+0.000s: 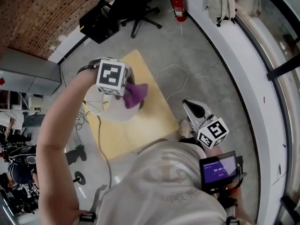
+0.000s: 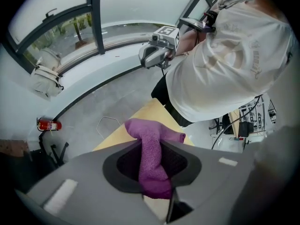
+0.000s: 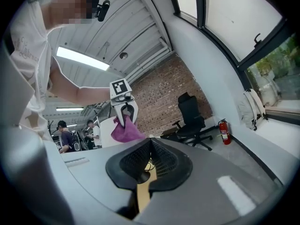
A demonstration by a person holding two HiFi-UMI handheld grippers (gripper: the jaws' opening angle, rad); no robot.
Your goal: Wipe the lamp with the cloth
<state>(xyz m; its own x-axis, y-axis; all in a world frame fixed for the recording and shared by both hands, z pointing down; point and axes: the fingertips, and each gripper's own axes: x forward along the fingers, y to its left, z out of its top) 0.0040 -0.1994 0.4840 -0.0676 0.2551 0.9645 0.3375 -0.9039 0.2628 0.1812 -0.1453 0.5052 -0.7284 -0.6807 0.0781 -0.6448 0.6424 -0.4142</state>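
A yellow table (image 1: 145, 125) holds a white lamp (image 1: 96, 103). The left claw (image 1: 127, 93) points down over the lamp and pinches a purple cloth (image 1: 137, 94). The cloth hangs right at the lamp's top. The right claw (image 1: 193, 108) waits beside the table, squeezed shut with nothing in it.

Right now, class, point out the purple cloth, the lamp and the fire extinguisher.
purple cloth (image 2: 152, 158), left gripper view, its middle fold
lamp (image 1: 117, 113), head view, white shade
fire extinguisher (image 1: 179, 8), head view, red body
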